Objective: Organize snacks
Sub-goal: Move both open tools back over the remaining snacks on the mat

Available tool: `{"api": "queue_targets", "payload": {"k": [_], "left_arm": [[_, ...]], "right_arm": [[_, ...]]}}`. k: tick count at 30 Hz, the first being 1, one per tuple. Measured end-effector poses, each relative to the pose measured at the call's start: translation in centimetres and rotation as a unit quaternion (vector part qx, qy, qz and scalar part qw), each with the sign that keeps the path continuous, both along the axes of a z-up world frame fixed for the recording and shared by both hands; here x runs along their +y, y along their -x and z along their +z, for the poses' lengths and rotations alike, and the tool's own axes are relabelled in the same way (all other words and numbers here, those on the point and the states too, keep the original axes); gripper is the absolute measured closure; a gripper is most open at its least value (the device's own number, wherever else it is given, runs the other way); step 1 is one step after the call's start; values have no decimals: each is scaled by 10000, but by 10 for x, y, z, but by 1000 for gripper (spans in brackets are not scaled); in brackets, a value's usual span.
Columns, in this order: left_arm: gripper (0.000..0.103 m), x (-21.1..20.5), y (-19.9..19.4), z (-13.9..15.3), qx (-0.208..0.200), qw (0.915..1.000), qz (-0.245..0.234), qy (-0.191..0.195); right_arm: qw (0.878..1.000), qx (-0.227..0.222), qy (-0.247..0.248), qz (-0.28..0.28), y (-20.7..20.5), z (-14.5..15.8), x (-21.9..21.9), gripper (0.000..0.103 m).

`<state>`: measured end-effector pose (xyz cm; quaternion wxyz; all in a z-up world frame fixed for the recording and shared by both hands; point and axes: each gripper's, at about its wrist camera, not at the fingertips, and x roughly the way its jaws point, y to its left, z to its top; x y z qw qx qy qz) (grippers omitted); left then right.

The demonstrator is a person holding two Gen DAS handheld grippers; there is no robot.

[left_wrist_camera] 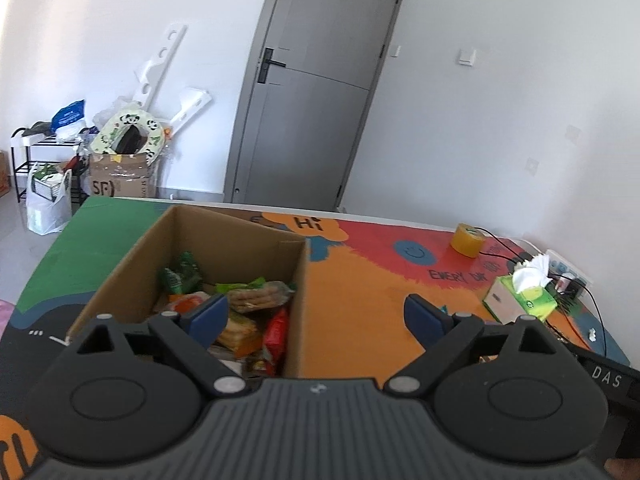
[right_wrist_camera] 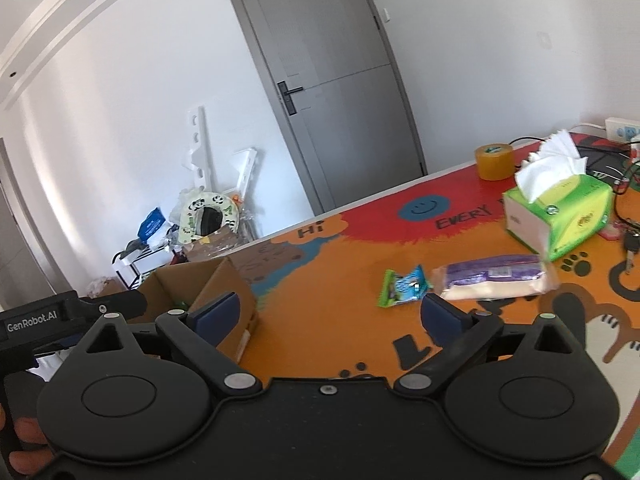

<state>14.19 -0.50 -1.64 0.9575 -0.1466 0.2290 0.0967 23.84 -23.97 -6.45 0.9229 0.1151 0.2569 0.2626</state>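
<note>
An open cardboard box (left_wrist_camera: 296,280) stands on the colourful table mat and holds several snack packets, among them a biscuit pack (left_wrist_camera: 256,296) and a red packet (left_wrist_camera: 278,332). My left gripper (left_wrist_camera: 316,314) hovers open over the box's near right corner, nothing between its fingers. In the right wrist view the box (right_wrist_camera: 216,288) is at the left. A purple and white snack bag (right_wrist_camera: 496,278) and a small green and blue packet (right_wrist_camera: 402,286) lie on the mat just beyond my right gripper (right_wrist_camera: 332,316), which is open and empty.
A green tissue box (right_wrist_camera: 560,216) and a yellow tape roll (right_wrist_camera: 494,162) stand at the mat's far right, with cables and keys (right_wrist_camera: 630,244) beyond. A grey door and a heap of clutter are behind the table. The other gripper's black body (right_wrist_camera: 60,314) shows at the left edge.
</note>
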Motion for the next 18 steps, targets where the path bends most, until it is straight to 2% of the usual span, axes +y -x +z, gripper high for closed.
{"api": "queue_targets", "payload": {"k": [18], "left_arm": [[9, -40, -46, -10, 131, 9987, -497, -49]], "right_arm": [[9983, 239, -32, -532, -29, -19, -54, 5]]}}
